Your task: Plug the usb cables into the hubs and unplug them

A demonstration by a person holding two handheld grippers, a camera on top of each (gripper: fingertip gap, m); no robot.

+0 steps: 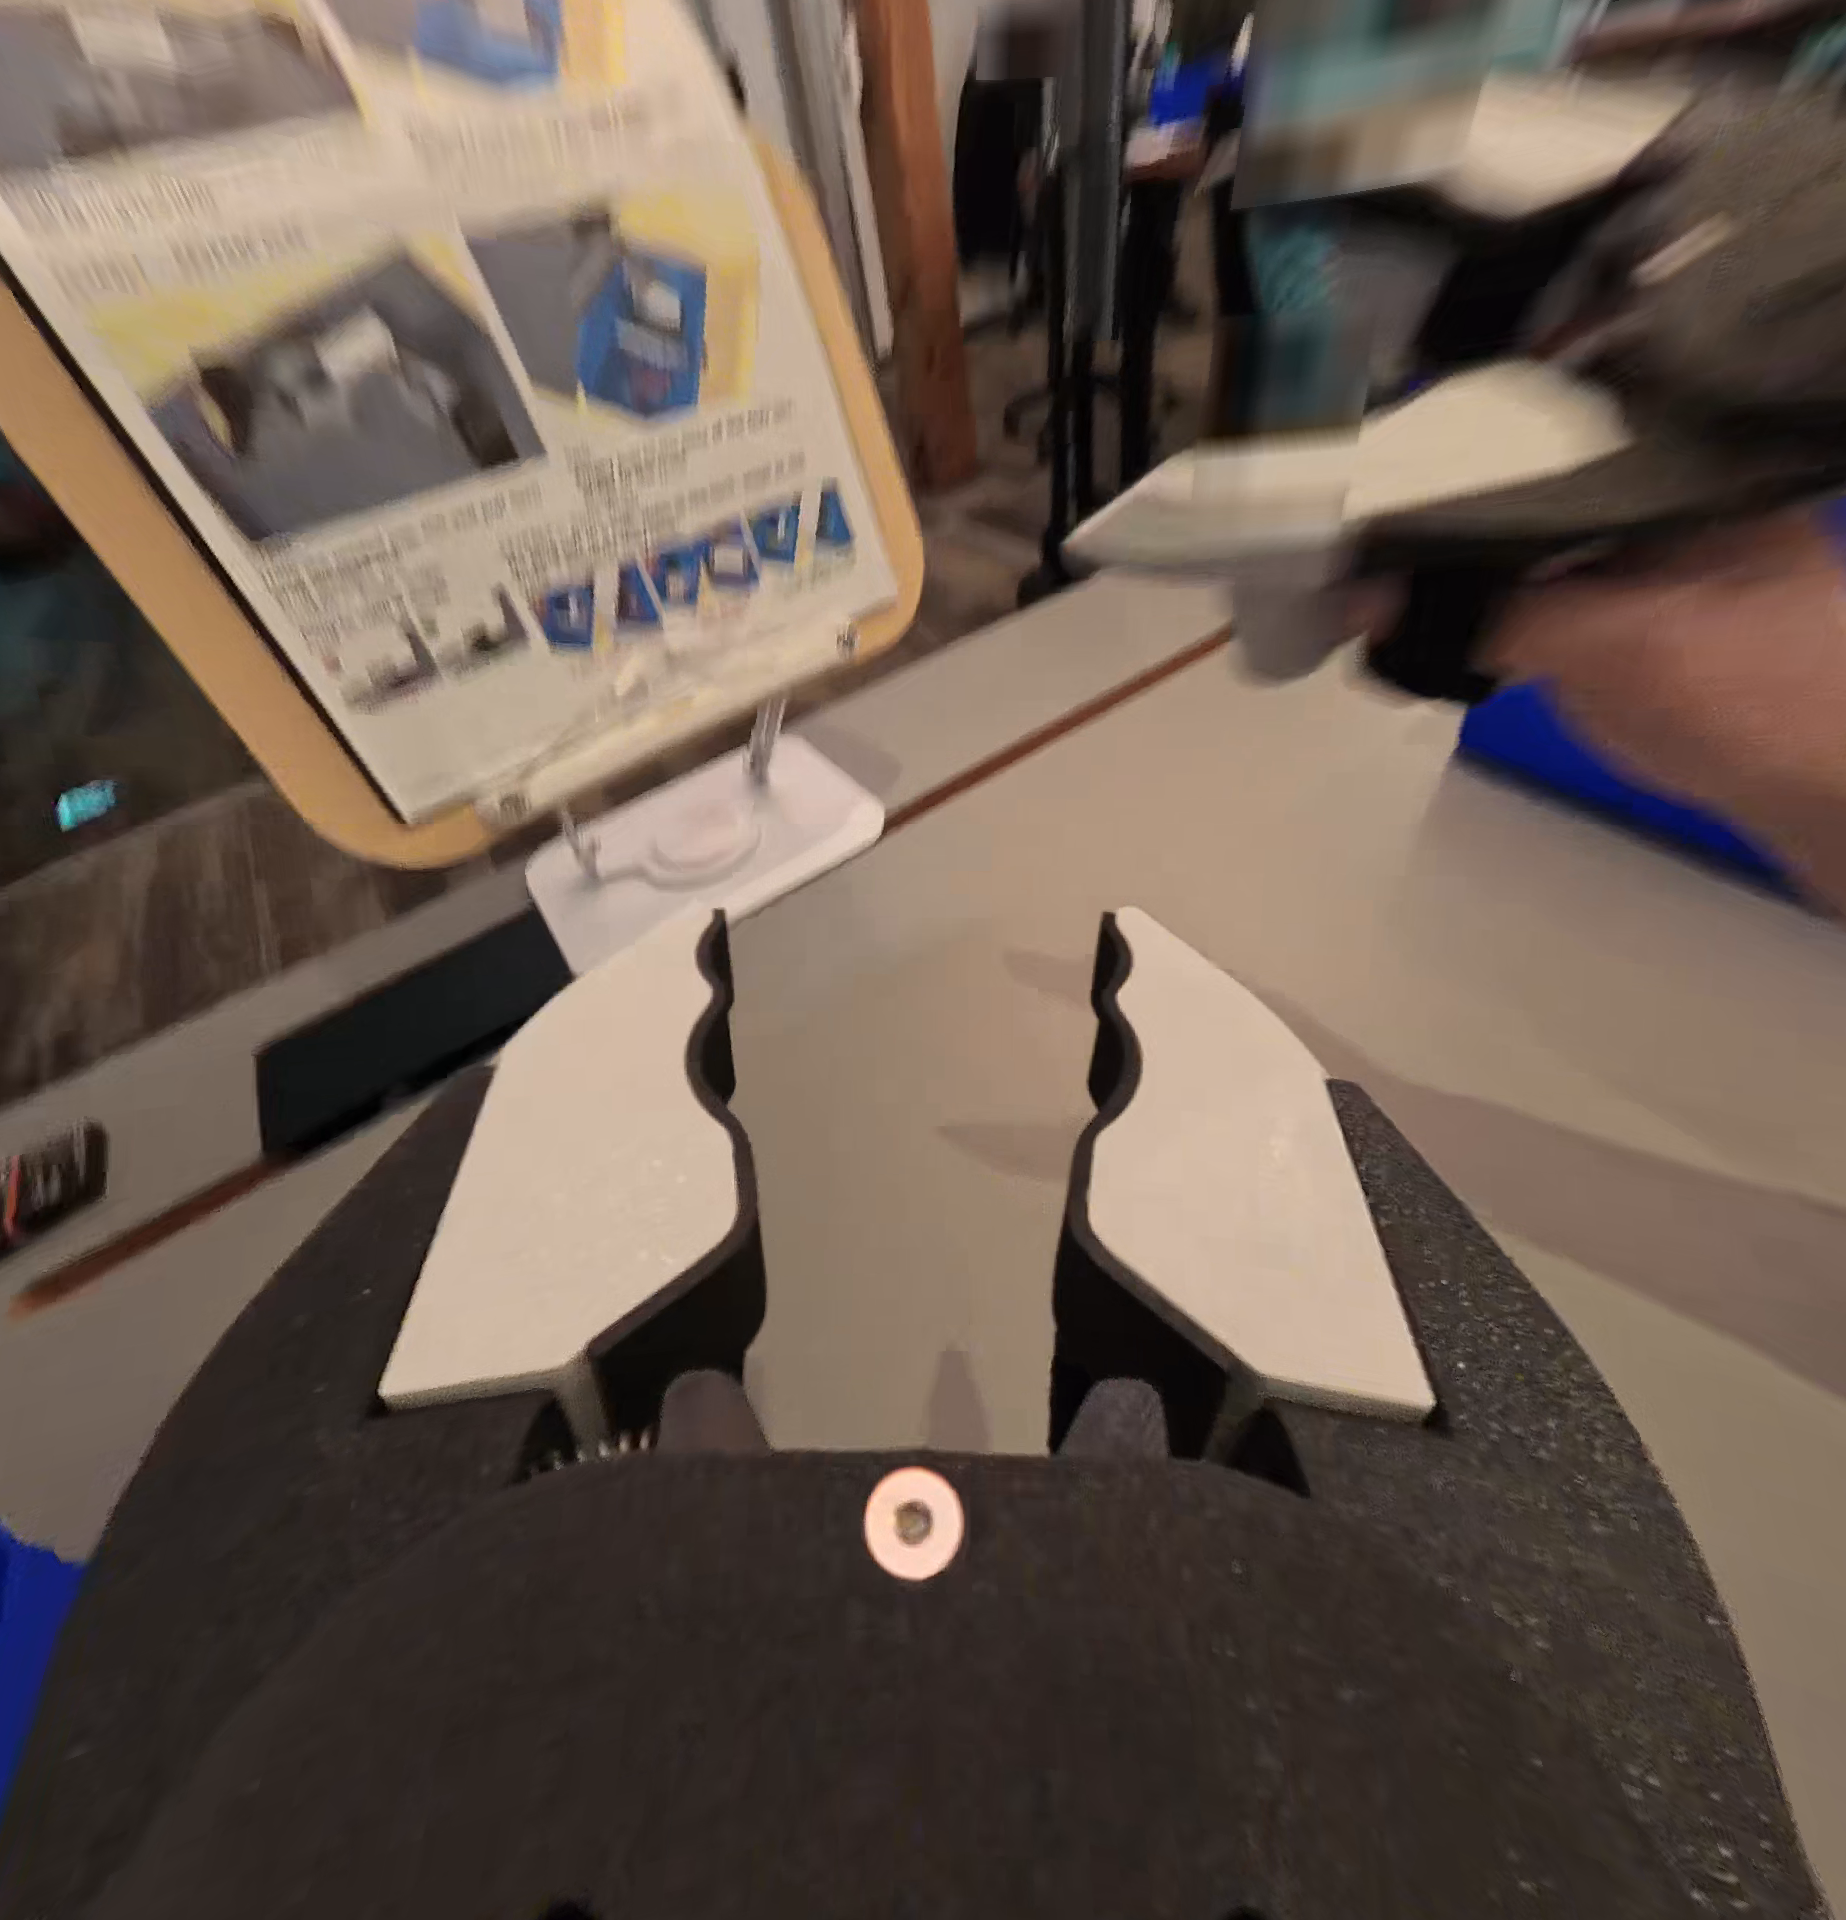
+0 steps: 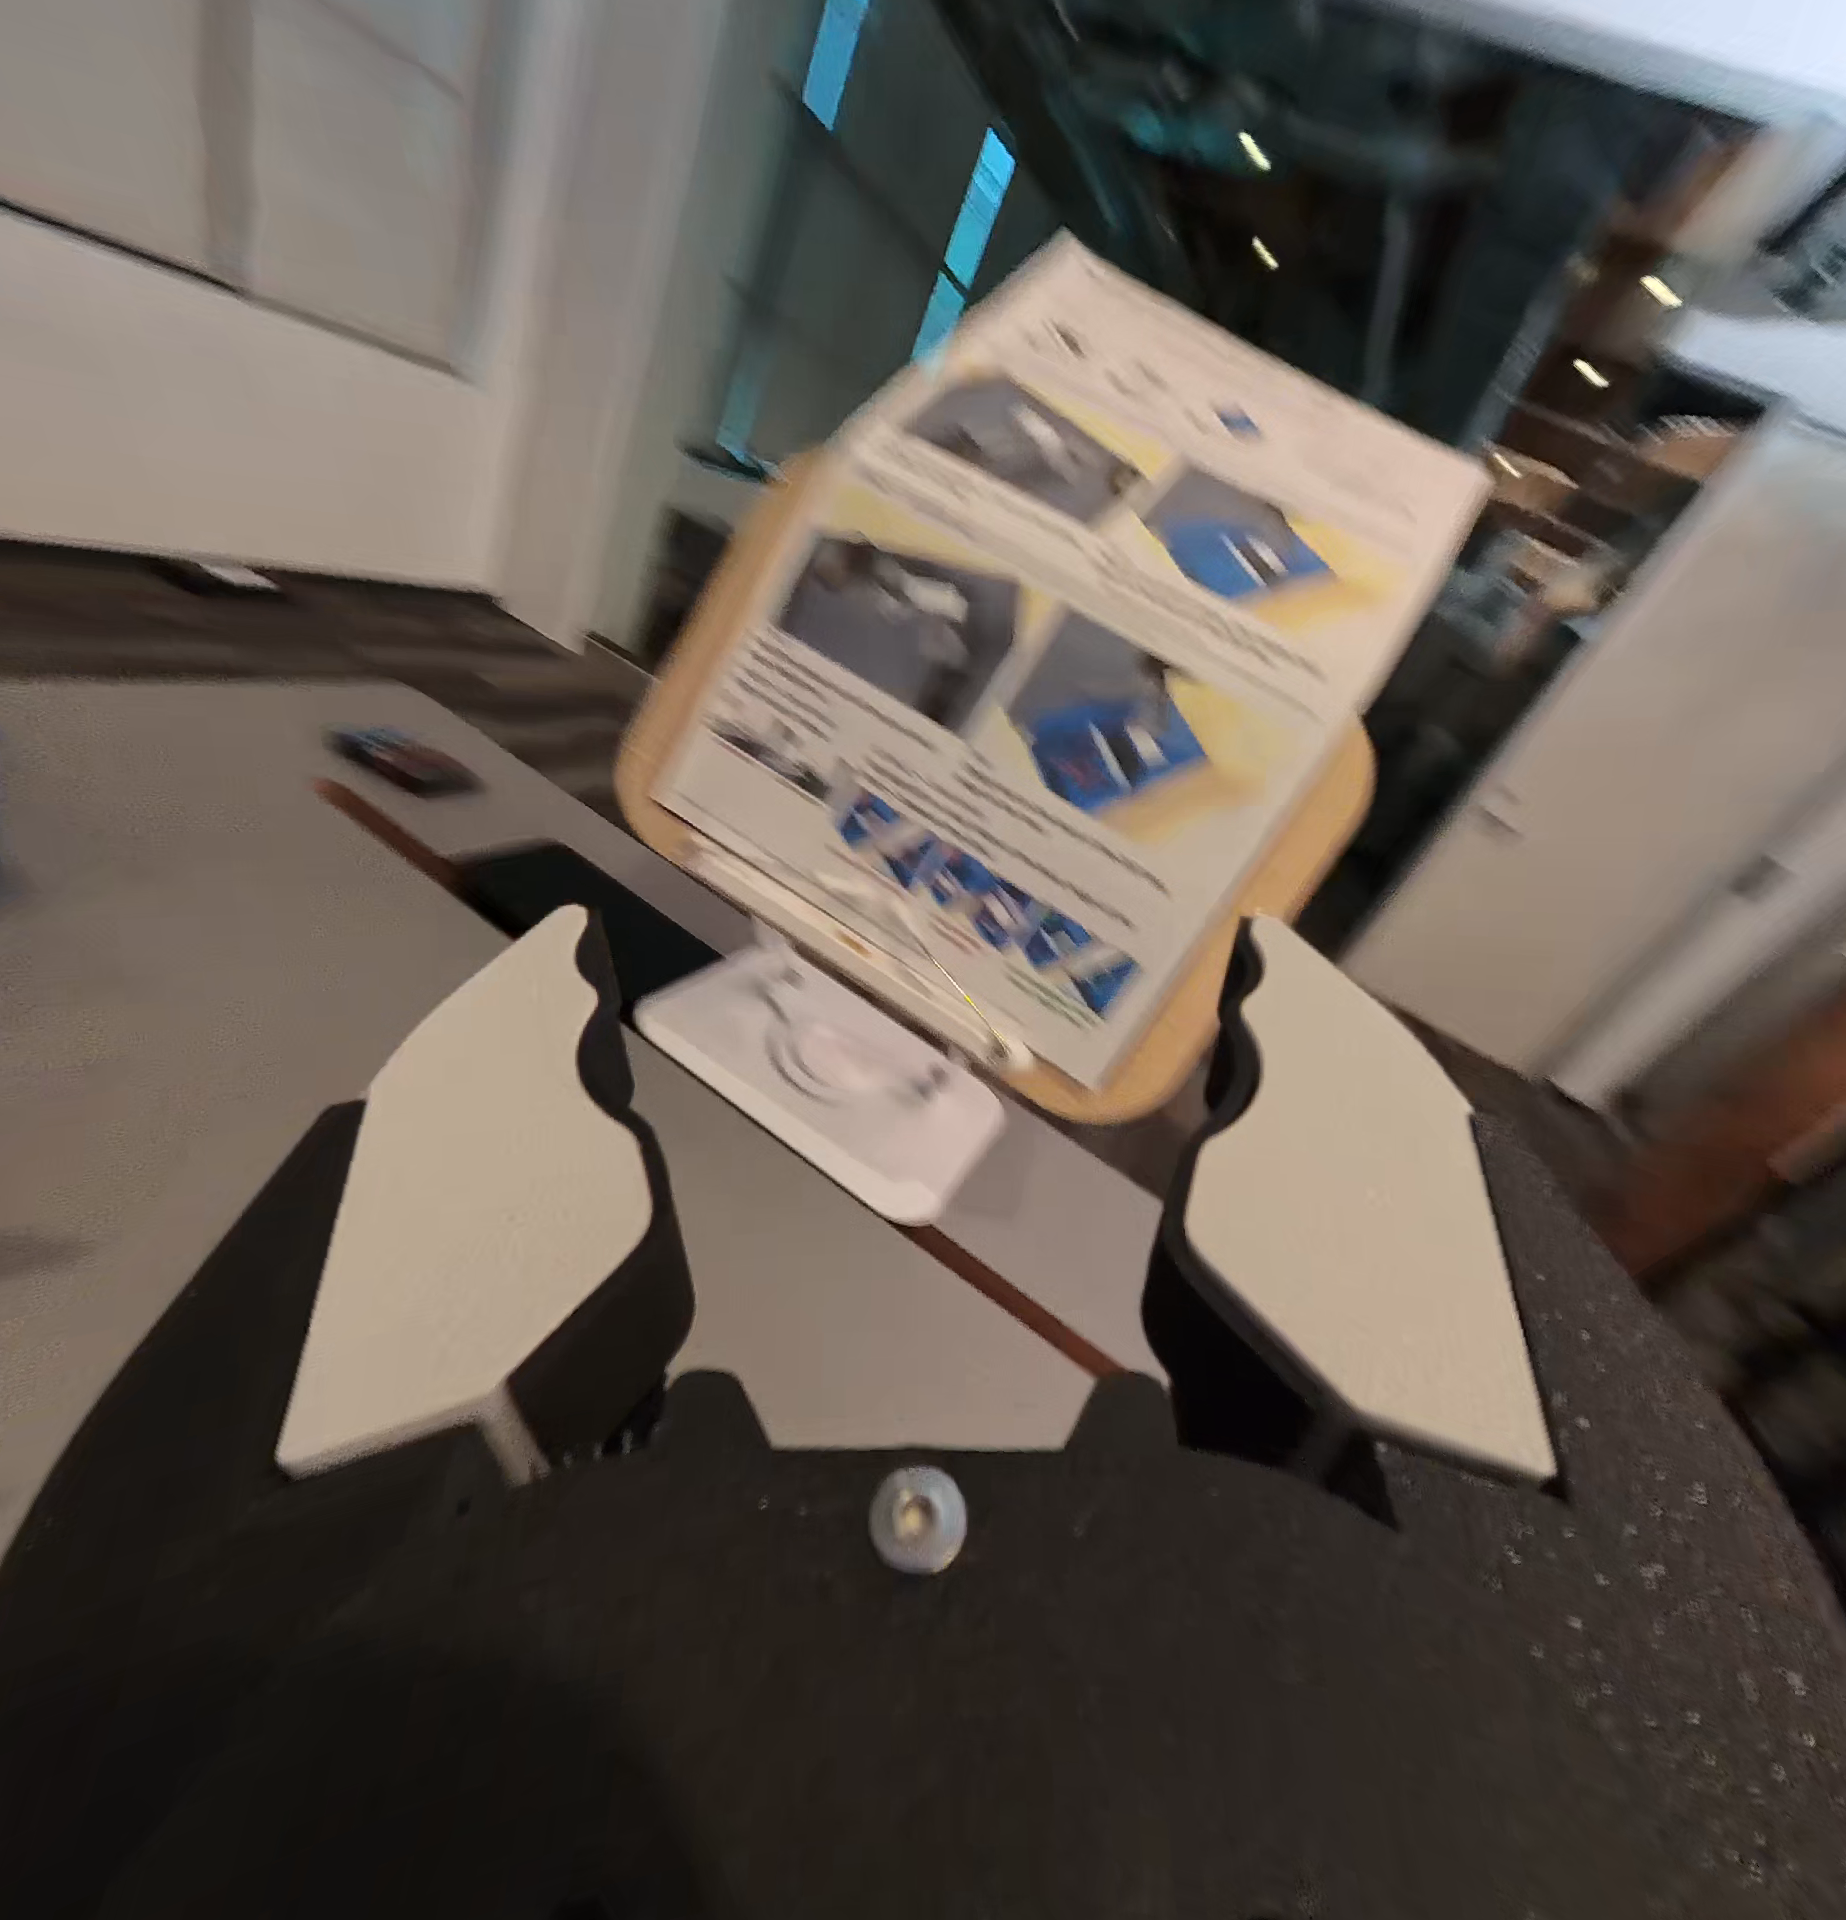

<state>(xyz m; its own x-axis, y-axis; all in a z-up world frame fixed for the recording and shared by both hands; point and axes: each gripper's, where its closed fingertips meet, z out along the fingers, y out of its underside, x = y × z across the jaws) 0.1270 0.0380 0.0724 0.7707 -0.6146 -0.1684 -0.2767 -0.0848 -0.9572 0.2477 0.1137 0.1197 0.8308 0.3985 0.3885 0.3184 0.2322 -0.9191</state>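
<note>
The left claw (image 1: 914,920) hangs released over the grey desk (image 1: 1262,987), its two white fingers (image 1: 586,1164) spread with only bare desk surface between them. The right claw (image 2: 919,925) is likewise released and grasps nothing; its fingers (image 2: 483,1184) stand wide apart, tilted over the desk's far edge. In the left wrist view the right claw (image 1: 1095,540) also shows at the far right, blurred, carried by a hand (image 1: 1677,665) above the desk.

Far ahead of both claws stands an instruction sheet (image 1: 462,416) with photos and blue figures, clipped to a tan rounded board (image 1: 67,457) on a white base (image 1: 711,842) near the desk's far edge. A small dark object (image 1: 31,1190) lies at the far left of the desk, too blurred to name.

No usb cables and no hubs can be made out in either view, so where they lie cannot be told; both views are smeared by blur
</note>
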